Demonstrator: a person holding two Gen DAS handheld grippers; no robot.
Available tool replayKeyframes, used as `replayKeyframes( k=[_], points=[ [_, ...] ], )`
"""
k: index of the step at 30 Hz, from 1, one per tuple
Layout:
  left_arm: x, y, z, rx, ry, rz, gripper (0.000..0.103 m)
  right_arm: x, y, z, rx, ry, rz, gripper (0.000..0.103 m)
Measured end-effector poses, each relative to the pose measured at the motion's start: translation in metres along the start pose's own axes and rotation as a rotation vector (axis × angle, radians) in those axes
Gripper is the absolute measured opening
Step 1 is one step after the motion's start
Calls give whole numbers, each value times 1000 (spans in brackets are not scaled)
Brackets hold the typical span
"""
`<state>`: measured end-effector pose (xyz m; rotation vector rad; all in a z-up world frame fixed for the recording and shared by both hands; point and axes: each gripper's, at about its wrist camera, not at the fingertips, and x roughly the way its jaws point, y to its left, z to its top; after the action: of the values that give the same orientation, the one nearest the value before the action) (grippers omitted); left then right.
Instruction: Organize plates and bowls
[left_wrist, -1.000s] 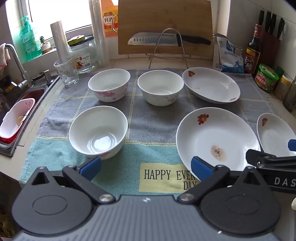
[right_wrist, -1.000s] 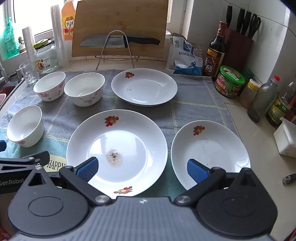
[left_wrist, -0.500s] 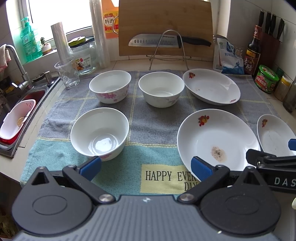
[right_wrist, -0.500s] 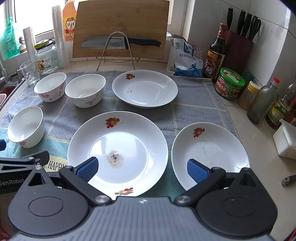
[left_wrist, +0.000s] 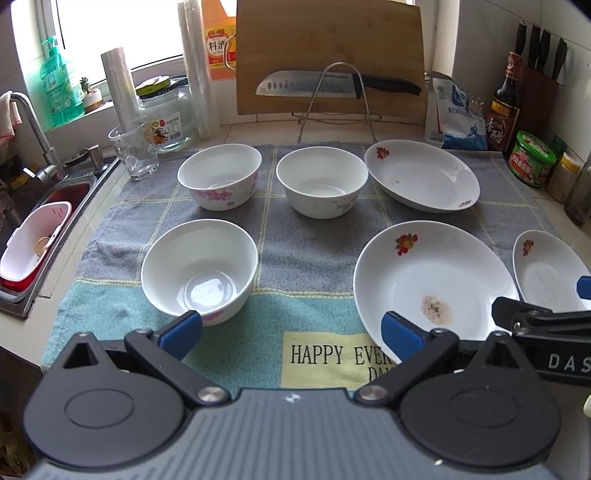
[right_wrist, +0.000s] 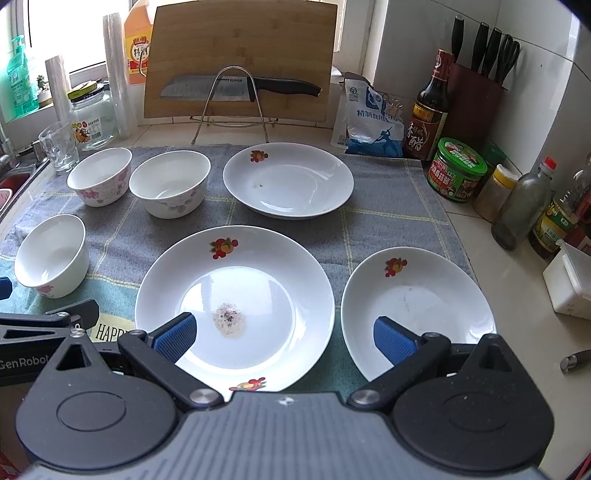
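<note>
Not much has changed in the last second: both cameras have only crept a tiny bit closer to the dishes, so everything sits a little lower in each frame, and no dish has moved or been picked up, which tells me the sorting has not really started yet. The left gripper (left_wrist: 291, 330) is wide open and holds nothing, and the right gripper (right_wrist: 284, 334) is wide open and empty too. In the left view the near bowl (left_wrist: 199, 271) sits at the lower left of the frame, just past the left blue pad, and two more bowls, the pink flower bowl (left_wrist: 219, 181) and the middle bowl (left_wrist: 321, 186), stand side by side in the middle of the frame, further back. In the right view the big plate (right_wrist: 236, 306) with a small dirty spot lies in the lower middle, partly between the two blue pads, the small plate (right_wrist: 417, 310) lies at the lower right next to it, and the far plate (right_wrist: 288, 181) sits in the upper middle. All six dishes rest apart from each other on the grey and green towel (right_wrist: 388, 206) on the bench, nothing stacked, so I think the next job is to reach for one dish and begin a pile
</note>
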<state>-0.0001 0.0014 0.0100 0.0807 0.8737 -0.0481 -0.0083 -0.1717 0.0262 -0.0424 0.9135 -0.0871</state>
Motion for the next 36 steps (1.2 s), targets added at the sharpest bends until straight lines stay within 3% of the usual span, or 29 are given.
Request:
replayKeyframes(
  k=[36],
  points=[
    [-9, -5, -2, 14, -30, 3, 102, -9, -4, -5, 6, -27, -8, 103]
  ],
)
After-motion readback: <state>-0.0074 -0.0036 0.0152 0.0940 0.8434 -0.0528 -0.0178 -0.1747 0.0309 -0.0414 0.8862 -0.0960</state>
